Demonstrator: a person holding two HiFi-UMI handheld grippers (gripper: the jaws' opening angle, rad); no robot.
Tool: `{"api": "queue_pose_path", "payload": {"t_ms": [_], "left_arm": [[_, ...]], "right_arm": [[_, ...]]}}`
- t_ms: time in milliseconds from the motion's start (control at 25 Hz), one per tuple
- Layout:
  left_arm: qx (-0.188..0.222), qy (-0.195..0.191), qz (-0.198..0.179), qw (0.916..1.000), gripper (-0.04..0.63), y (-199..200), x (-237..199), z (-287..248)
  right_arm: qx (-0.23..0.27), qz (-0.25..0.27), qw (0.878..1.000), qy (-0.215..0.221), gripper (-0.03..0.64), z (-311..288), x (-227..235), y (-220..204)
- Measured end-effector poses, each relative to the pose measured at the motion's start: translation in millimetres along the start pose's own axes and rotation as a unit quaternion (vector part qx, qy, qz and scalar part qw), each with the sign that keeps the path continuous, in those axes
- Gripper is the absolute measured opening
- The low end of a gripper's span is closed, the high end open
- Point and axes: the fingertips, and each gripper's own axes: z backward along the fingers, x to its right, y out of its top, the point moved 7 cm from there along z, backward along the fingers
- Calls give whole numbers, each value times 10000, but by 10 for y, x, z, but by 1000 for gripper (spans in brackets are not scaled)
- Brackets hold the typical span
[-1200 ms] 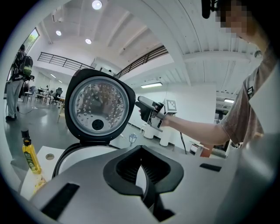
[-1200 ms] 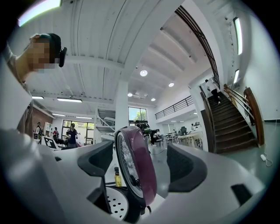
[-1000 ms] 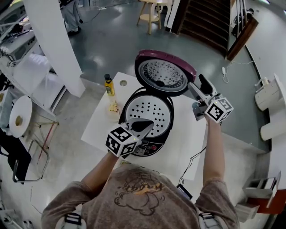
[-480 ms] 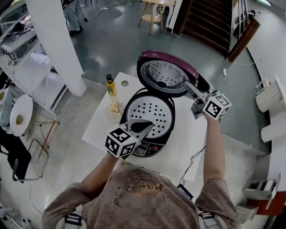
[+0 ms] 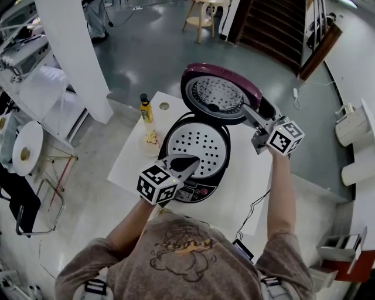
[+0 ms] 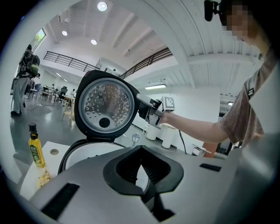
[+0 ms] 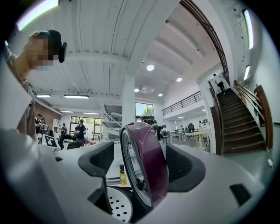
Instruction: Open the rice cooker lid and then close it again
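Note:
The black rice cooker [image 5: 196, 158] stands on a white table [image 5: 246, 187] with its perforated inner plate showing. Its purple-backed lid [image 5: 220, 94] is raised upright. My right gripper [image 5: 256, 111] reaches in from the right and straddles the lid's right edge. In the right gripper view the lid [image 7: 151, 166] sits between the closing jaws of my right gripper [image 7: 142, 162], with a gap still showing at the left pad. My left gripper [image 5: 188, 164] is shut, its tip at the cooker's front rim. The left gripper view looks past the left gripper [image 6: 141, 175] at the lid's metal underside [image 6: 105, 109].
A yellow bottle [image 5: 145, 108] and a small pale heap [image 5: 151, 137] sit on the table's left part. A power cable [image 5: 255, 205] hangs off the near right edge. A white pillar [image 5: 76, 53] stands to the left, and a wooden stool [image 5: 199, 14] far behind.
My right gripper has shifted left, from beside the lid to astride its right edge. The left gripper and the cooker have kept still.

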Motion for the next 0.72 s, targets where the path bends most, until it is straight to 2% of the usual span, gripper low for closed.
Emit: {"api": "queue_pose_path", "payload": {"t_ms": [720], "left_arm": [[1, -71, 9, 10000, 20, -65, 89, 114]], "right_arm": [[62, -125, 9999, 37, 357, 167, -334, -50]]}}
